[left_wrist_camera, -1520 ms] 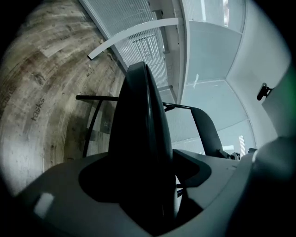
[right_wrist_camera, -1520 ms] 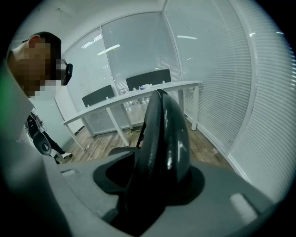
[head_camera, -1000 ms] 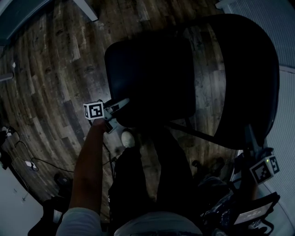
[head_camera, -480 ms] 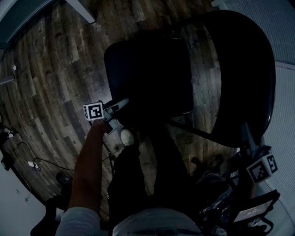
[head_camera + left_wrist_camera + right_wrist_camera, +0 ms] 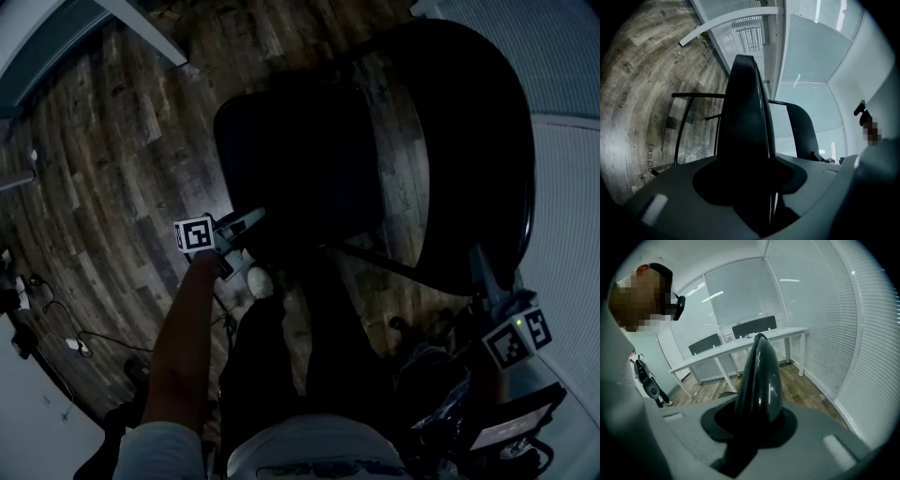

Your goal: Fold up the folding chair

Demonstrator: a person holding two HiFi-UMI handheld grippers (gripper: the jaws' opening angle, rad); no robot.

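Observation:
A black folding chair stands on the wood floor, its seat (image 5: 300, 159) left of the curved backrest (image 5: 478, 159). My left gripper (image 5: 251, 217) is at the seat's near edge. Its jaws are closing, and the seat (image 5: 745, 131) runs edge-on between them, with a thin sliver of light on its right side. My right gripper (image 5: 478, 267) is at the backrest's near rim. Its jaws are closing too, and the glossy backrest edge (image 5: 759, 376) fills the gap between them. The chair's thin frame tubes (image 5: 682, 126) show under the seat.
The person's dark trouser legs (image 5: 309, 356) stand right behind the chair. Cables (image 5: 66, 328) lie on the floor at the left. A white table (image 5: 740, 345) with dark chairs stands across the room, window blinds (image 5: 862, 333) beside it. A white bar (image 5: 141, 23) crosses the floor at the top left.
Both pairs of jaws have narrowed onto the chair. The right gripper and the backrest have shifted left and slightly up in the head view. The left gripper has barely moved.

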